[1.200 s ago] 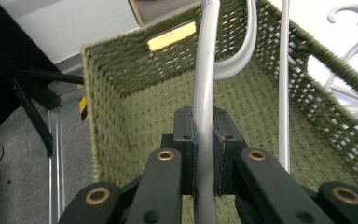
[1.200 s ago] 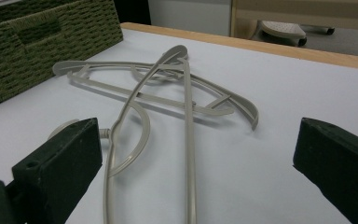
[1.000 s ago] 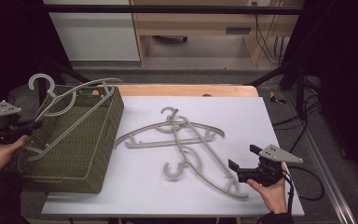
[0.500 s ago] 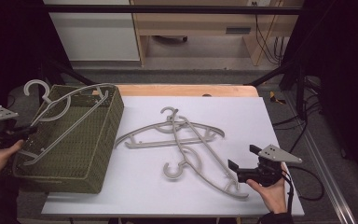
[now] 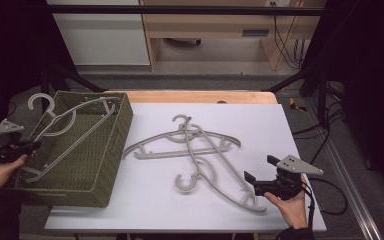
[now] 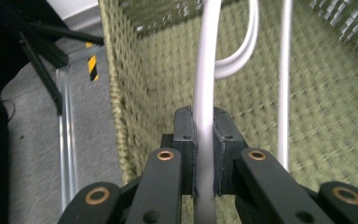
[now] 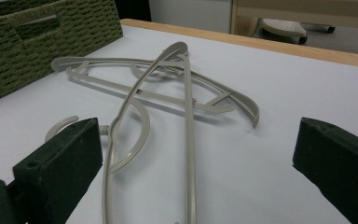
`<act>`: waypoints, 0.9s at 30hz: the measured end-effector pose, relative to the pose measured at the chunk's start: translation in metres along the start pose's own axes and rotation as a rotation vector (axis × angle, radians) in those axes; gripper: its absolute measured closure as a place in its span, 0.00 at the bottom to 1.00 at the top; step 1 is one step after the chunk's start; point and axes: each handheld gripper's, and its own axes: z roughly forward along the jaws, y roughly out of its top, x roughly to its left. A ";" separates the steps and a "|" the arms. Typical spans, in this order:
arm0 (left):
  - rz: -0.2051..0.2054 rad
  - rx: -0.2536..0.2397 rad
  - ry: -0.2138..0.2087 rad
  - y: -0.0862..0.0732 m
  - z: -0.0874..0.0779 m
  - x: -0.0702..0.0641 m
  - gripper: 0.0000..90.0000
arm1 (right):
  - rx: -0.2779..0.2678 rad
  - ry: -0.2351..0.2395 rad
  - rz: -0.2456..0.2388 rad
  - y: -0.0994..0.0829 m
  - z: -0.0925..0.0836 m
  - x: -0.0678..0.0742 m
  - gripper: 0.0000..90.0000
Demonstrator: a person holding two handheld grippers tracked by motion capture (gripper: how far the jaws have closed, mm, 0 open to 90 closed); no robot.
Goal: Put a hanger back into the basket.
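A woven green basket (image 5: 111, 161) stands at the table's left. A grey plastic hanger (image 5: 75, 126) leans inside it, its hook (image 5: 41, 101) poking over the far left rim. My left gripper (image 5: 32, 145) is at the basket's left rim, shut on that hanger's bar (image 6: 206, 79). Two more grey hangers lie crossed on the white tabletop: one (image 5: 180, 120) flat across, the other (image 5: 184, 186) diagonal over it. My right gripper (image 5: 251, 181) rests near the front right, open, its jaws (image 7: 196, 158) wide apart just short of the diagonal hanger's (image 7: 188, 140) end.
The white mat (image 5: 280, 130) covers a wooden table (image 5: 195, 96) whose edge shows at the back. A metal rail (image 6: 67, 140) and grey floor lie beside the basket. Black frame posts (image 5: 300, 75) and cables (image 5: 330, 200) run along the right side.
My left hand has sunk and drawn slightly left, lowering the gripped hanger deeper into the basket. The right gripper and the two hangers on the table have not moved.
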 end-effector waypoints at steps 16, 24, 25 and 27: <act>-0.066 0.151 -0.055 0.000 0.035 -0.013 0.90 | -0.009 -0.006 -0.007 0.000 0.000 0.000 0.02; -0.075 0.177 -0.040 0.000 0.036 -0.013 0.86 | -0.011 -0.006 -0.006 0.001 -0.001 0.001 0.03; -0.075 0.171 -0.046 0.000 0.035 -0.013 0.87 | -0.012 -0.008 -0.007 0.001 -0.001 0.001 0.03; -0.073 0.168 -0.051 0.000 0.033 -0.013 0.88 | -0.011 -0.007 -0.008 0.001 -0.001 0.001 0.03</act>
